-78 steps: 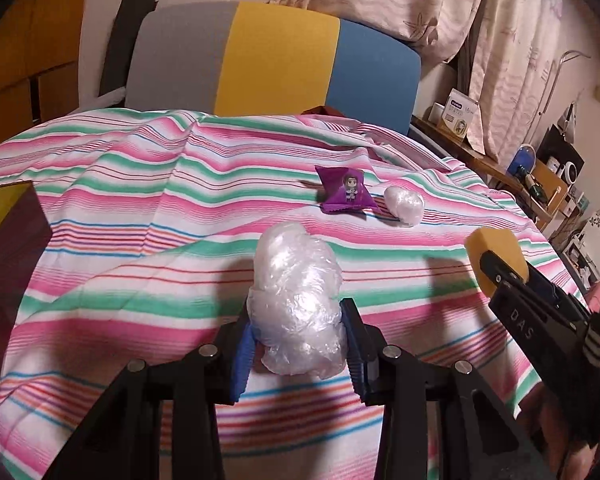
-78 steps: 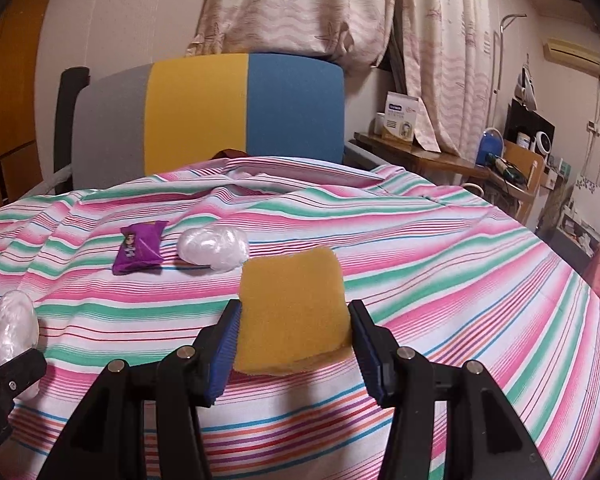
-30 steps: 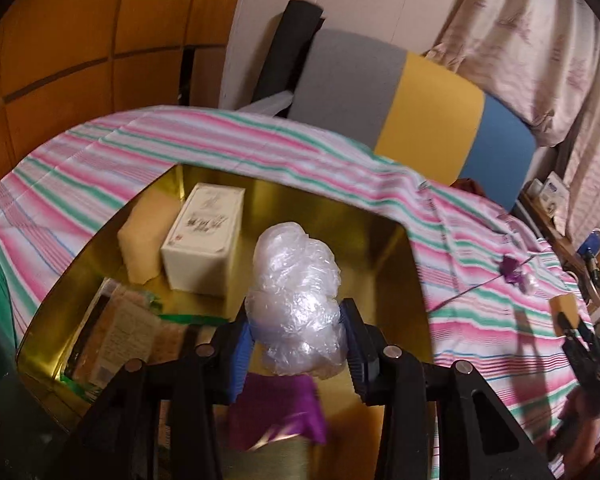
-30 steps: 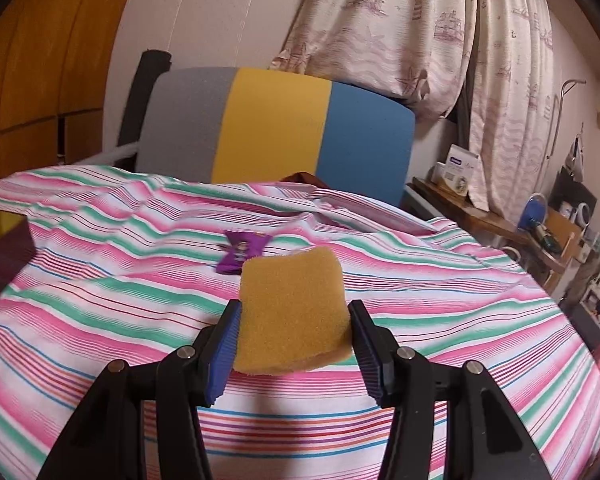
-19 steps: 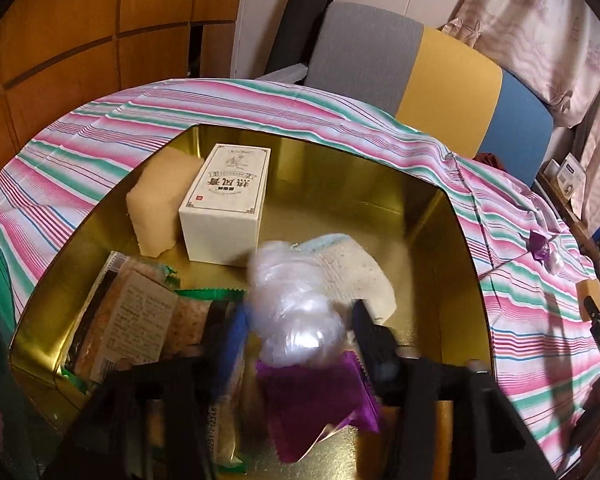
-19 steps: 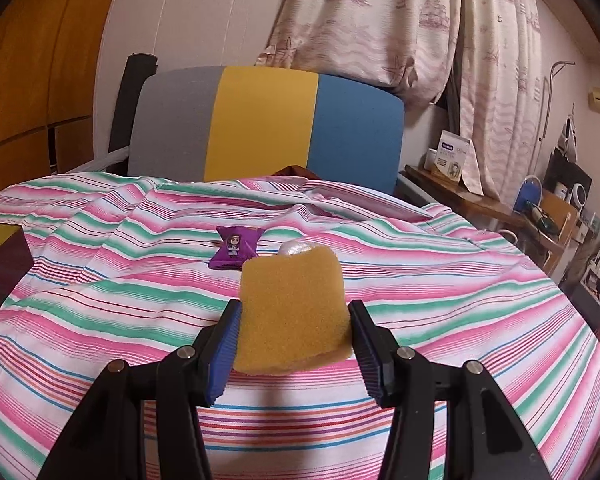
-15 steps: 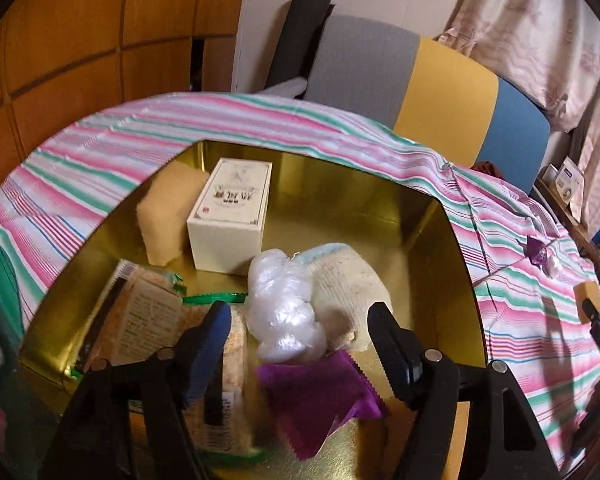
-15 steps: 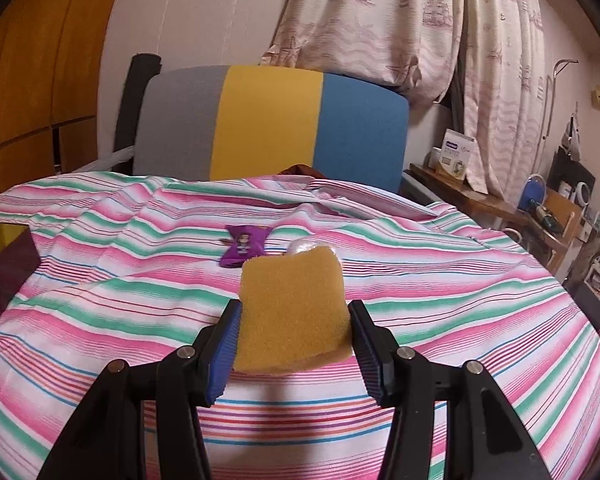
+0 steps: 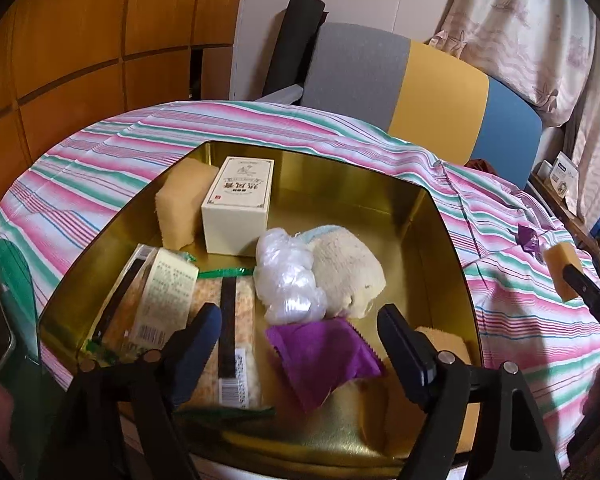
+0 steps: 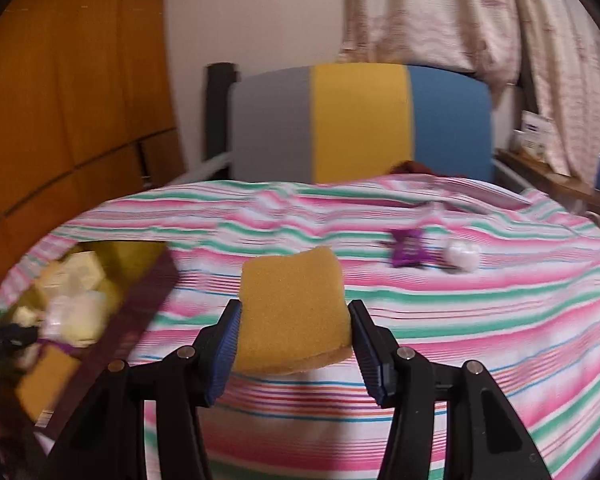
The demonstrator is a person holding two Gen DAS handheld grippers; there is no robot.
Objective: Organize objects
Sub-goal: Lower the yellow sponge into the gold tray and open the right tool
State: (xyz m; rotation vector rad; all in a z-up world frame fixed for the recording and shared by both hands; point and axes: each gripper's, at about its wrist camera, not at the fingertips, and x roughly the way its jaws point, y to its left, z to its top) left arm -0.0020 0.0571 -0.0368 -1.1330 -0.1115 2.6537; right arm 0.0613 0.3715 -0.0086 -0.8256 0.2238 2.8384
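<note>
A gold tin box lies on the striped cloth, filled with several items. A crumpled clear plastic bag rests inside it beside a cream towel and above a purple packet. My left gripper hovers over the box with its jaws opening and nothing between them. My right gripper is shut on a yellow sponge above the cloth. It also shows at the right edge of the left wrist view. On the cloth lie a purple candy wrapper and a small white plastic ball.
The box also holds a cream carton, a sponge and snack packets. A grey, yellow and blue chair back stands behind the bed. Wooden panelling fills the left, and a cluttered shelf stands right.
My left gripper opened and let the plastic bag drop into the gold box, where it now rests. My right gripper swung left with the sponge, bringing the box into its view.
</note>
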